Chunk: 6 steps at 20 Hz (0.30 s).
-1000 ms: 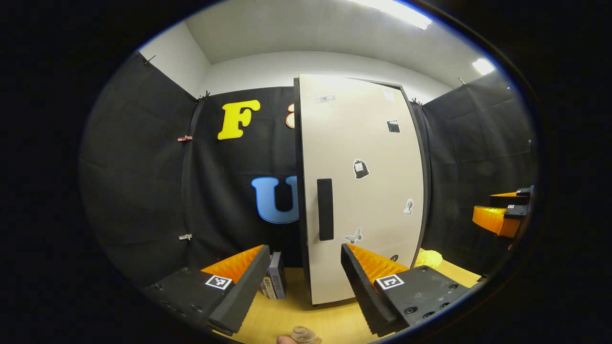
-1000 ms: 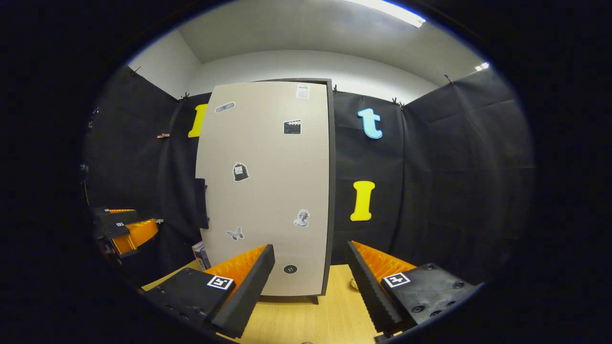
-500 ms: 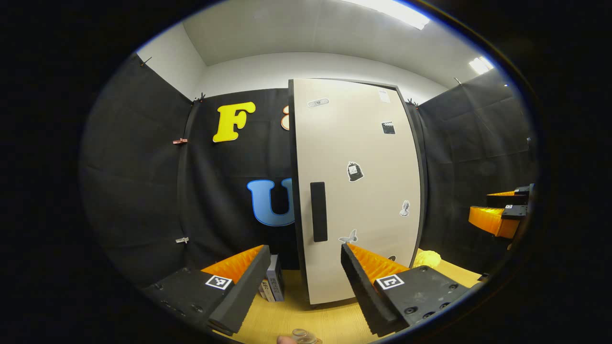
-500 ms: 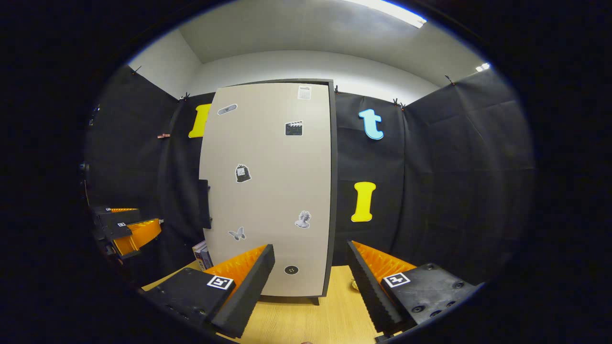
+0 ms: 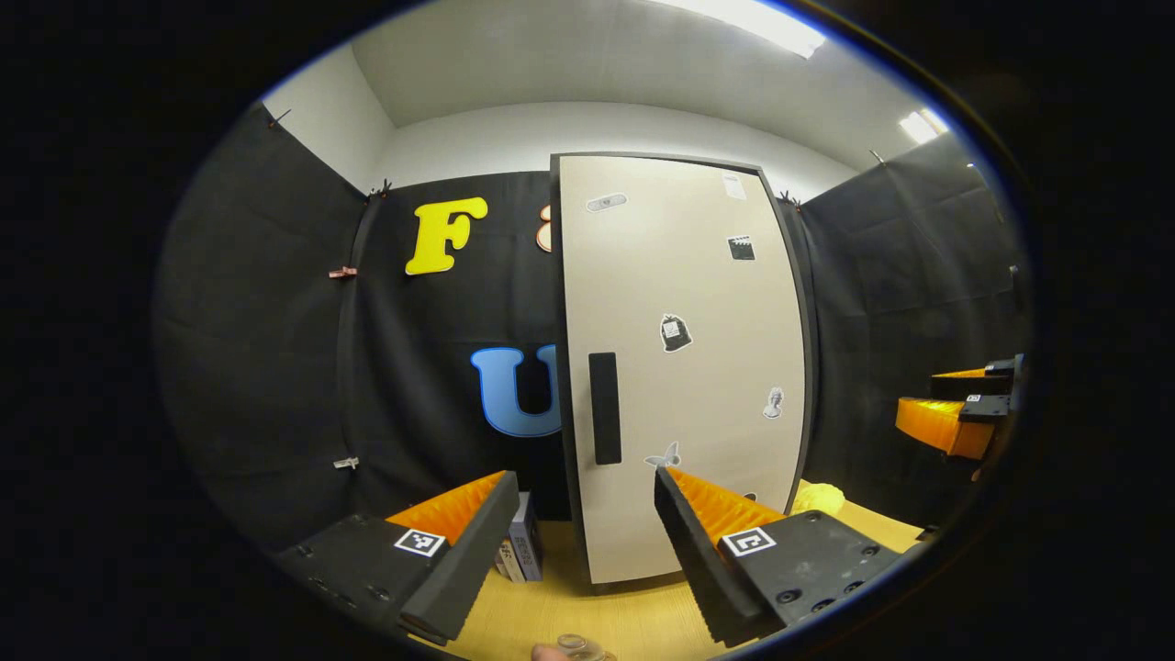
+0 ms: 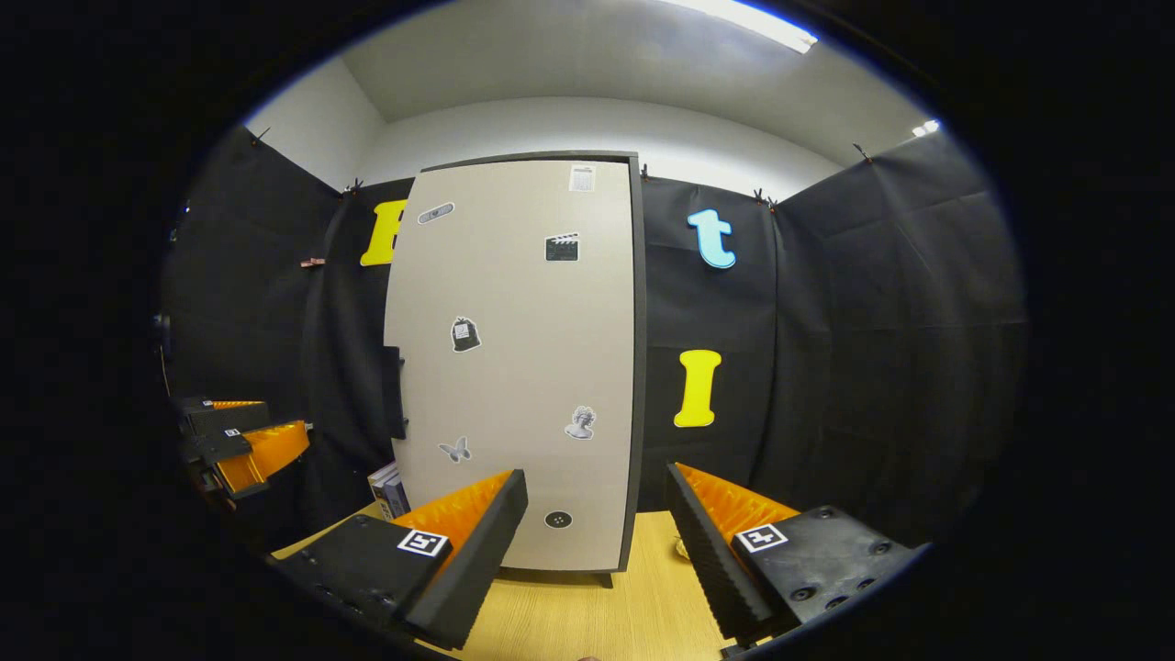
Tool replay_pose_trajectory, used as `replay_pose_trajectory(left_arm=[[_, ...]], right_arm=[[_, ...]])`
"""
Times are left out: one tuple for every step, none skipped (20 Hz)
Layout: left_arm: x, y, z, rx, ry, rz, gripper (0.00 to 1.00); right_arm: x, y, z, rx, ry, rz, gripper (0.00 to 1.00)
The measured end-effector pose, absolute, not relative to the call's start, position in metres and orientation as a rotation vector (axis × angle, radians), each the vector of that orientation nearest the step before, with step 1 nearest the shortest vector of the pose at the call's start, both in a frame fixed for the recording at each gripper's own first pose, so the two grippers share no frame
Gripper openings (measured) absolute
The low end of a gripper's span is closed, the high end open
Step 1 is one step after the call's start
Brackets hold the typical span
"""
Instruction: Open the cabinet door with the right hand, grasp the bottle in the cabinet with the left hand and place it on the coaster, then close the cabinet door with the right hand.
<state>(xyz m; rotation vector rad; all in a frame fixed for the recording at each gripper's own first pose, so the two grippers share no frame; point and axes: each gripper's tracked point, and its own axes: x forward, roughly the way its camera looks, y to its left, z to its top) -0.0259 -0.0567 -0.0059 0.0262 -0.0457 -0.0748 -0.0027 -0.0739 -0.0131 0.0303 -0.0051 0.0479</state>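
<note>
door handle (image 5: 604,408) facing left gripper view

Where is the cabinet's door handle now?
In the left gripper view, the dark handle sits upright near the left edge of the cabinet door, above the books.

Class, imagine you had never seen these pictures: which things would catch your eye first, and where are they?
The tall pale cabinet door stands shut mid-scene on a wooden table, dotted with small stickers and bearing a dark handle near its left edge. Books lean left of its foot. Both open grippers, left gripper and right gripper, face it from the bottom of their views.
</note>
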Motion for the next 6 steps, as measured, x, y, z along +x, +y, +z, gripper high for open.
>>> replay_pose_trajectory(left_arm=[[-0.0259, -0.0553, -0.0066, 0.026, -0.046, -0.072, 0.93], [-0.0254, -0.0549, -0.0065, 0.024, -0.045, -0.072, 0.94], [-0.0253, -0.0555, -0.0076, 0.023, -0.043, -0.072, 0.94], [-0.0255, -0.0555, -0.0074, 0.024, -0.043, -0.073, 0.94], [-0.0252, -0.0562, -0.0072, 0.025, -0.044, -0.073, 0.94], [-0.0252, -0.0555, -0.0066, 0.025, -0.045, -0.074, 0.94]], right_arm=[[-0.0026, -0.0736, -0.0137, 0.031, -0.004, 0.047, 0.98], [-0.0020, -0.0734, -0.0140, 0.031, -0.005, 0.046, 0.98], [-0.0021, -0.0744, -0.0141, 0.030, -0.006, 0.044, 0.98], [-0.0029, -0.0745, -0.0140, 0.028, -0.007, 0.043, 0.98], [-0.0036, -0.0754, -0.0143, 0.028, -0.007, 0.041, 0.98], [-0.0030, -0.0753, -0.0143, 0.028, -0.008, 0.040, 0.98]])
